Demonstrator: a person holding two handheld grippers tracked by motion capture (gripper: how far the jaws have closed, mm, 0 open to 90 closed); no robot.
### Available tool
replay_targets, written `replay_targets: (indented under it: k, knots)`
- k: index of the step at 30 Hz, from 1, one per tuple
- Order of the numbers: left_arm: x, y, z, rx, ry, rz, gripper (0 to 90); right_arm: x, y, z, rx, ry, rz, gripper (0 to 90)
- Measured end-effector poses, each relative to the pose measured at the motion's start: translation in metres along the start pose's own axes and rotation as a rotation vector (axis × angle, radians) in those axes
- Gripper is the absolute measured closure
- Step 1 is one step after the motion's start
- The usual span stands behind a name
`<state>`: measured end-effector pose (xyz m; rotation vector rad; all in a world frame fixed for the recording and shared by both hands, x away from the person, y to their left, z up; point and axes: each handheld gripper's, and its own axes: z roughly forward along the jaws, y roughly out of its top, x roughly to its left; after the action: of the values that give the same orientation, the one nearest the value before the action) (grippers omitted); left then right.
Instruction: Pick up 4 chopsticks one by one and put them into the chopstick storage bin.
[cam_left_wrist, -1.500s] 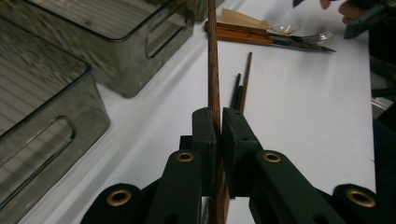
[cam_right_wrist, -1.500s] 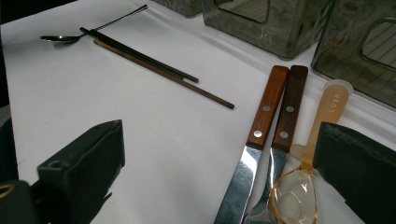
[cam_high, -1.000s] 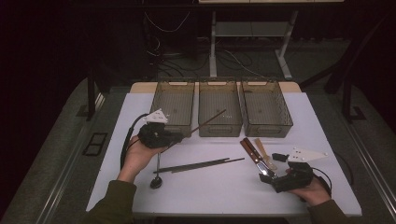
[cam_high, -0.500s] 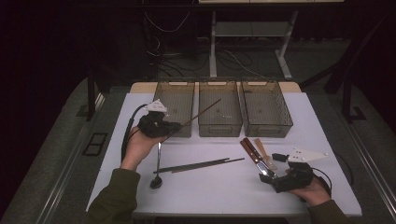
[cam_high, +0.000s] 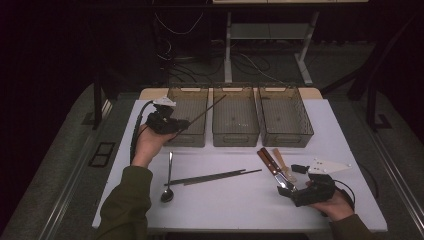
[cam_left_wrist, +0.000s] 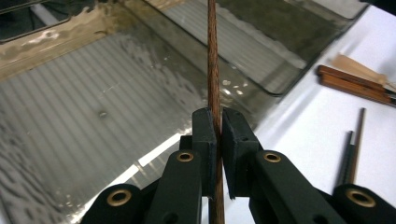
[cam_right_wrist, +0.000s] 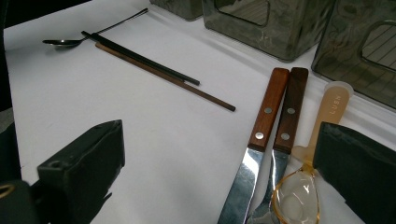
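Pinching chopstick (cam_left_wrist: 214, 70) between left gripper (cam_left_wrist: 218, 140) jaws.

left claw (cam_high: 176, 125) gripping chopstick (cam_high: 205, 111) above left bin (cam_high: 189, 136)

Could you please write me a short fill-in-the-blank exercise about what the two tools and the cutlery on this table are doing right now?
1. The left tool is shut on a thin brown ____.
2. That stick points over the ____ of the three clear plastic bins.
3. The right tool rests with its jaws ____, near two wooden-handled knives.
4. The metal spoon lies on the ____ table.

Missing words: chopstick; leftmost; open; white
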<state>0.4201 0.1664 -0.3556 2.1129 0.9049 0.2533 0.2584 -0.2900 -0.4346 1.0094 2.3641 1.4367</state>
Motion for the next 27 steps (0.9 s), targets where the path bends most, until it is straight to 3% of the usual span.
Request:
replay_targets:
  k: [11,20,27]
  knots:
    - [0.024,0.003,0.003,-0.021,0.034,-0.085,83.5,0.0,0.0,0.0,-0.001,0.001,0.0,2.4]
    - [0.035,0.009,0.01,-0.004,0.067,-0.107,83.5,0.0,0.0,0.0,-0.003,0.003,0.0,2.4]
    - [0.043,0.011,0.016,0.015,0.129,-0.116,83.5,0.001,0.001,-0.001,-0.008,0.006,-0.001,2.4]
